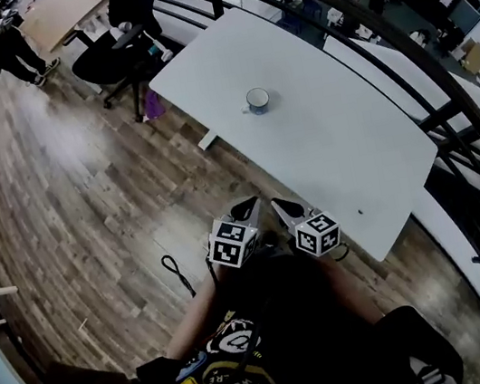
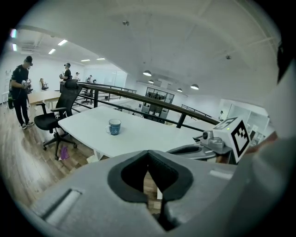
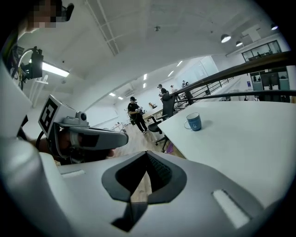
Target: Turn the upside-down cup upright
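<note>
Facing the table: the left gripper (image 1: 247, 205) and right gripper (image 1: 282, 207) hang side by side just off the near edge of the white table (image 1: 352, 148), both aimed across it.
Jaws: both clenched tight, with nothing between them.
Blue mug (image 1: 258, 100): stands alone near the table's middle, well apart from both grippers. Its handle points toward the table's end by the office chair (image 1: 114, 52). I cannot tell whether its mouth faces up or down.
Step in hand: judged to be the approach, with nothing gripped yet.
Doing it well: spread one gripper's jaws before reaching the table's middle. Come in low, pinch the mug's wall away from the handle, lift clear, roll it over and set it flat.
Risk: shut jaws would only shove the mug along the table.
</note>
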`<state>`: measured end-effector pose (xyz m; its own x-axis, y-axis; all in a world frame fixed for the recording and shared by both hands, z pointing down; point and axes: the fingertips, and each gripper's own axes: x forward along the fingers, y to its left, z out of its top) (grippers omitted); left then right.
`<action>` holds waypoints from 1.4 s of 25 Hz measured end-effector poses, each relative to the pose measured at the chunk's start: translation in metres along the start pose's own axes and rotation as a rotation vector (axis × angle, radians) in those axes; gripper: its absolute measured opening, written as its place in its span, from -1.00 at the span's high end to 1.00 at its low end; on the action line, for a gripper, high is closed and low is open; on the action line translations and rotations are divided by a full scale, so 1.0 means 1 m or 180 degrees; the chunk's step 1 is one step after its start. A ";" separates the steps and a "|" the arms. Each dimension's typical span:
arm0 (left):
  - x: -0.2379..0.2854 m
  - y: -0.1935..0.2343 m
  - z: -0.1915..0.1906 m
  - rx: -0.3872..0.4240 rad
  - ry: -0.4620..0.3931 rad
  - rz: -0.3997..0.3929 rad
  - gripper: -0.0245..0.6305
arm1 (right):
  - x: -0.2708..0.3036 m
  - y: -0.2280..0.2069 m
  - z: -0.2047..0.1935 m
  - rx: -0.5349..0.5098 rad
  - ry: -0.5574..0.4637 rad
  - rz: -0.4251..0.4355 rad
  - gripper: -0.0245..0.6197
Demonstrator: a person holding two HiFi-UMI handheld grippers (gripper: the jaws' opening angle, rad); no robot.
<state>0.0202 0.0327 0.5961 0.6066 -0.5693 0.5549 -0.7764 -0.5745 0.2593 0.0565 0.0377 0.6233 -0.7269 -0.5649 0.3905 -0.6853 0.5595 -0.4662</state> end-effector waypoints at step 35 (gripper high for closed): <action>0.185 0.243 0.110 -0.0495 0.0564 -0.0069 0.91 | 0.305 -0.280 0.086 -0.1651 0.1018 0.0061 -0.31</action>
<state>-0.0371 -0.2767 0.6743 0.5944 -0.4378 0.6746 -0.7889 -0.4800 0.3837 0.0306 -0.3436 0.8046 -0.6616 -0.3869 0.6423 -0.5461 0.8357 -0.0592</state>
